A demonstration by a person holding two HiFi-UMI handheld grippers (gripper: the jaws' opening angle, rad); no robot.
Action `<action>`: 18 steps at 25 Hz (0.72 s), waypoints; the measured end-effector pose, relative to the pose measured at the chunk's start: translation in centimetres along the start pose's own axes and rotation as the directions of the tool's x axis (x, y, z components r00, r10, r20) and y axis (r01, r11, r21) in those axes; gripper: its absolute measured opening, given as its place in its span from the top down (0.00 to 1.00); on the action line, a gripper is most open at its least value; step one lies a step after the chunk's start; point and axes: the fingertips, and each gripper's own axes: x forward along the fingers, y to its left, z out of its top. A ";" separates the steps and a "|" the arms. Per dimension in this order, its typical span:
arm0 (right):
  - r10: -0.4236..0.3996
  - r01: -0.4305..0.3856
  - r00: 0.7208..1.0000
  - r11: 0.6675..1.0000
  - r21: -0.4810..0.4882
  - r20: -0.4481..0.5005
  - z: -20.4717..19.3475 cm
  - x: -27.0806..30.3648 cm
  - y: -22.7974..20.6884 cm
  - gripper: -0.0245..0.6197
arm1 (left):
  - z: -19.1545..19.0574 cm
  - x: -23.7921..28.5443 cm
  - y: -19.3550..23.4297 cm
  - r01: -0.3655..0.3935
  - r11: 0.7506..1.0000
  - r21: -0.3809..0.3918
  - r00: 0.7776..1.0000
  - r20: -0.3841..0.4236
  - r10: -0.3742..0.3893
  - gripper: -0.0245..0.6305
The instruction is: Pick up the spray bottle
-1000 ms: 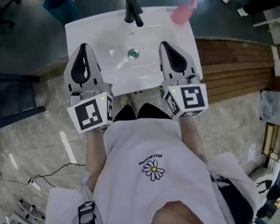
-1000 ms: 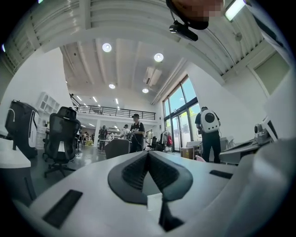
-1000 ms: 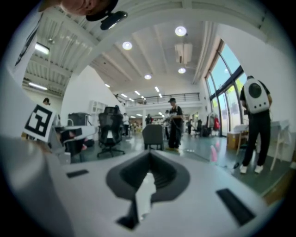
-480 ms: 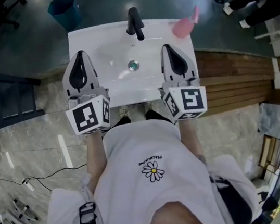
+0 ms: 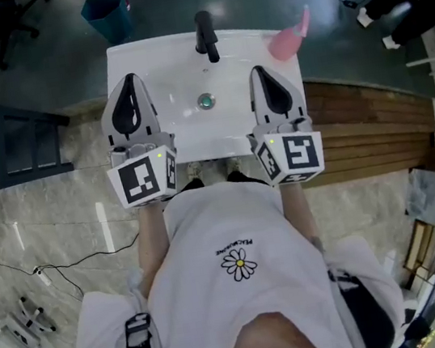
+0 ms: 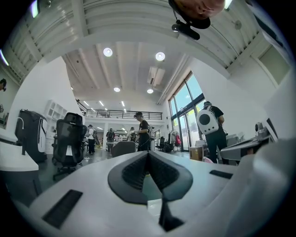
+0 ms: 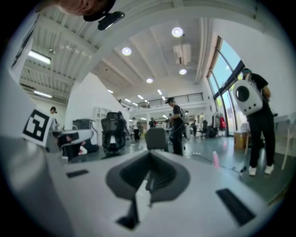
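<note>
Both grippers have edged slightly farther over the white washbasin (image 5: 119,62) than a second earlier, while the pink spray bottle (image 5: 287,38) lies unmoved at the basin's far right corner, its nozzle pointing past the far edge. The left gripper (image 5: 130,79) reaches in from the near edge on the left side, roughly level. The right gripper (image 5: 257,70) runs parallel to it on the right side, well short of the bottle. The jaws of both are pressed together with nothing between them (each gripper's own view shows the dark pads meeting in a single seam). The black faucet (image 5: 204,35) stands at the middle of the far edge, and the drain (image 5: 206,101) lies between the two grippers. The person's arms extend straight forward from a white shirt (image 5: 234,281).
</note>
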 end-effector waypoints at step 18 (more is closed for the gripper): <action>-0.068 0.068 0.998 0.998 0.013 -0.009 -0.4 -2.8 -3.3 0.92 | 0.2 1.2 -5.0 0.094 0.993 -0.068 0.995 0.015 -0.094 0.93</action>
